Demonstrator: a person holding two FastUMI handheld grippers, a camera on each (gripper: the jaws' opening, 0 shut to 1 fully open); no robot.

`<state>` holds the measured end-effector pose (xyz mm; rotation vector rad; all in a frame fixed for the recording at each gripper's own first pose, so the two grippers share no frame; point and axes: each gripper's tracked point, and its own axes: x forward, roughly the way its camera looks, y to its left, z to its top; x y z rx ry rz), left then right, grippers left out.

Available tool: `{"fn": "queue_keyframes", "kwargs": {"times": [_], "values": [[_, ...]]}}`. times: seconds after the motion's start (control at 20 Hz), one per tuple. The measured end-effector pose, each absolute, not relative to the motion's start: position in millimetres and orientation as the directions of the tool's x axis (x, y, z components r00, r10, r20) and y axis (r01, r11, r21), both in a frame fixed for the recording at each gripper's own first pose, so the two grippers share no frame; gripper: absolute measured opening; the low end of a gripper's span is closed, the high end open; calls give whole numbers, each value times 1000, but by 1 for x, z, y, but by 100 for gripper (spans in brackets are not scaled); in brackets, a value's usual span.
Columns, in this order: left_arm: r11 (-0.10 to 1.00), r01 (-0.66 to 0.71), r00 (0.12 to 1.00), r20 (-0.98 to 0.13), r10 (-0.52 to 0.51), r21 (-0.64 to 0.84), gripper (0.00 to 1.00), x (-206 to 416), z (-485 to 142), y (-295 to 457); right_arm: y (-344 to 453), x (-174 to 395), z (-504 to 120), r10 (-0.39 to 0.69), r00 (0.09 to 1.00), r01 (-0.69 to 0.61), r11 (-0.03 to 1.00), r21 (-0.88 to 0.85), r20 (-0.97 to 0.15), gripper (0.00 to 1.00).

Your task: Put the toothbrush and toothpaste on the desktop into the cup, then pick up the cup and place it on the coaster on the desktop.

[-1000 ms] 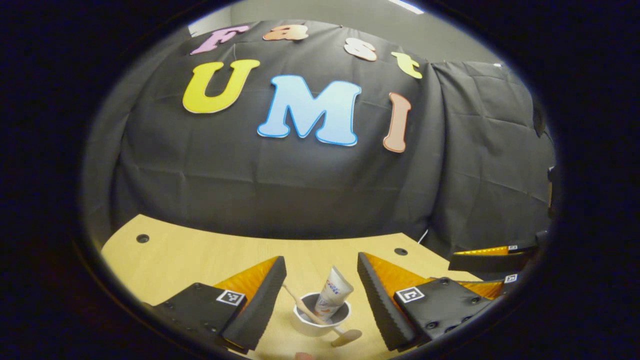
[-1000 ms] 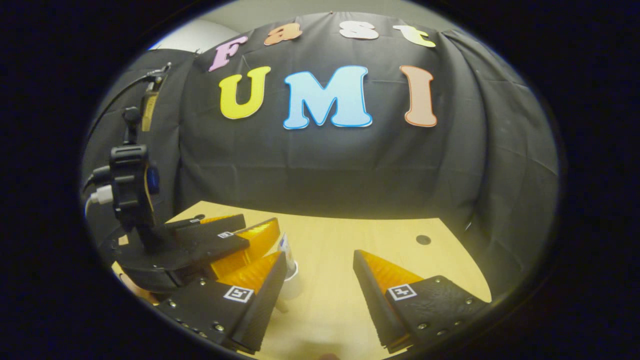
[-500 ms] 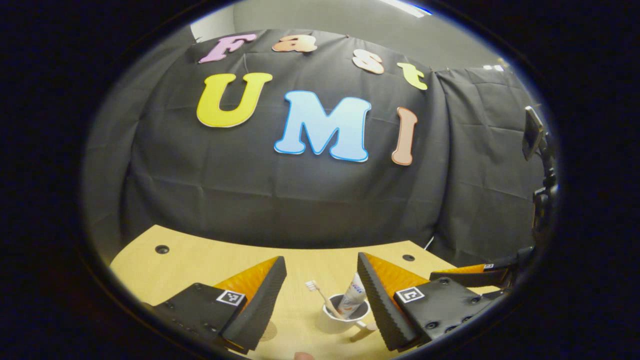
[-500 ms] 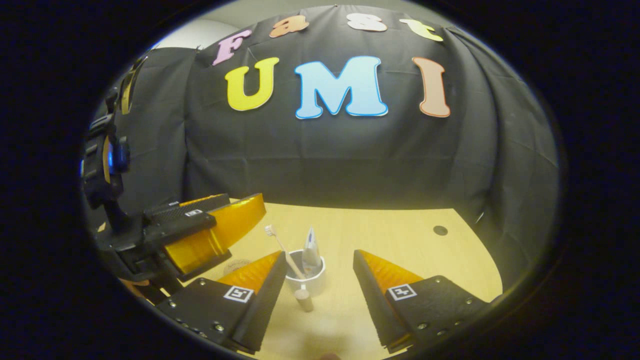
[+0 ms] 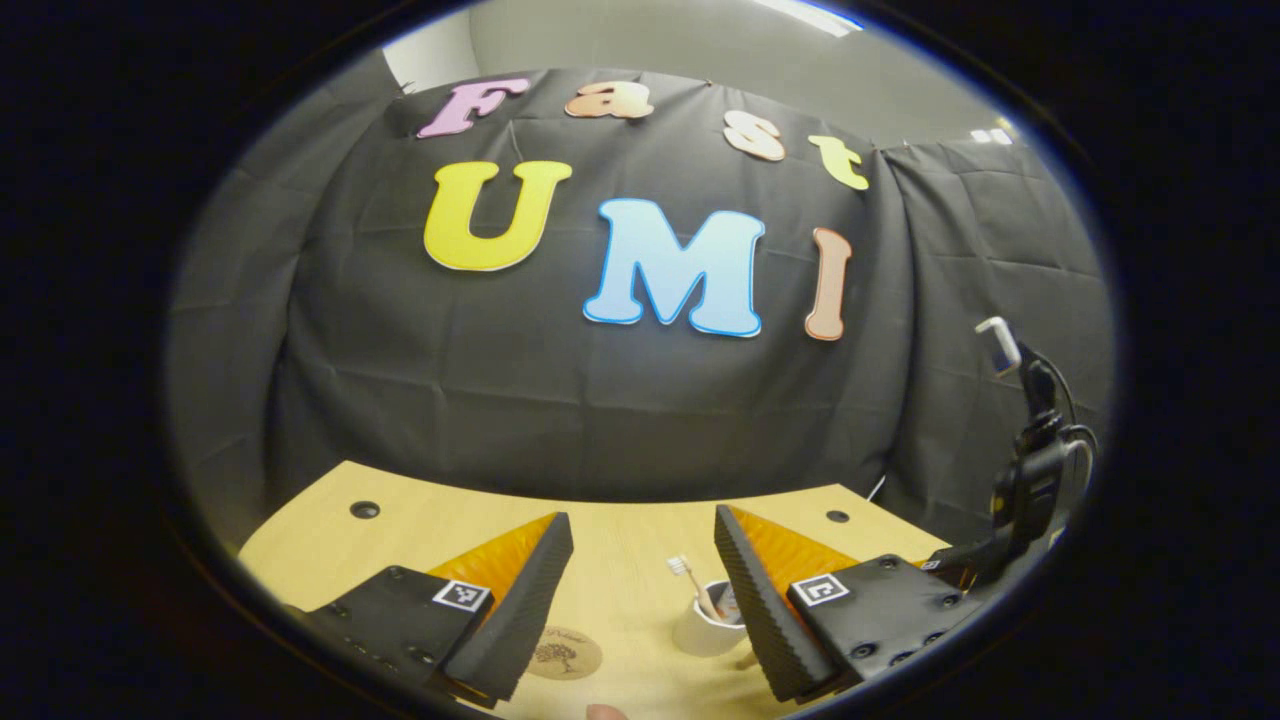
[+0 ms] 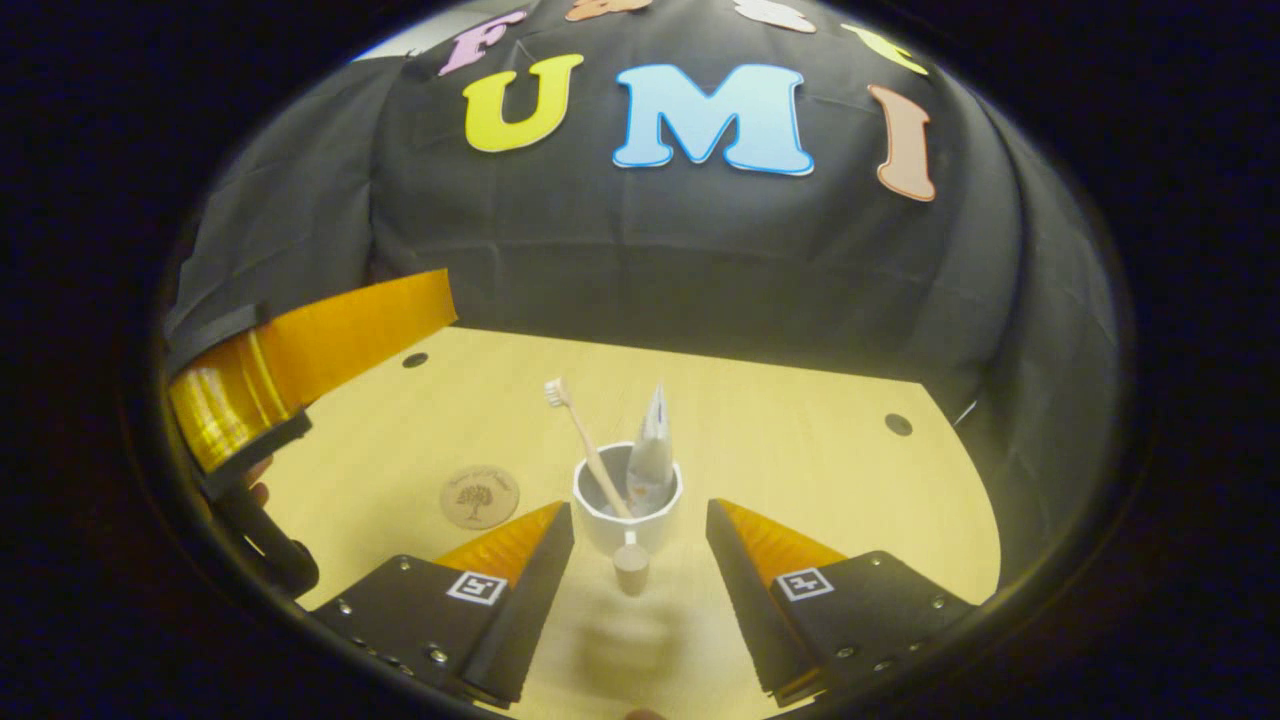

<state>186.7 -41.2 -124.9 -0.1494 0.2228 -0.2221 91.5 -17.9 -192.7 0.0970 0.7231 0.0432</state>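
Toothbrush (image 6: 578, 428) and toothpaste tube (image 6: 651, 455) already stand in the white cup (image 6: 628, 520), so picking it up comes next. The right gripper (image 6: 640, 560) has its jaws apart, the cup just ahead between them; the jaws must close on it, then carry it to the coaster (image 6: 480, 496), left of the jaws. The left gripper (image 5: 640, 580) is likewise spread.

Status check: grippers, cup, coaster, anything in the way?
Both grippers open, right gripper lined up on the cup. Toothbrush and toothpaste inside; cup on the desktop, beside the coaster. Path looks clear.

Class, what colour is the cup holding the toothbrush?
White; the cup shows best in the right gripper view.
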Motion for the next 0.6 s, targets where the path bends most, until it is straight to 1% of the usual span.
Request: {"fn": "queue_keyframes", "kwargs": {"times": [0.3,0.5,0.6], "values": [[968,187,950,-219,-222,-168,94,179,-128,-14,-5,90,-222,70,628,29,993,113,-775,82],[967,206,947,-218,-235,-149,94,178,-124,-3,1,86,-250,69,502,68,991,118,-862,82],[962,218,942,-222,-251,-162,94,179,-126,-3,1,90,-255,70,466,94,987,128,-882,82]]}}
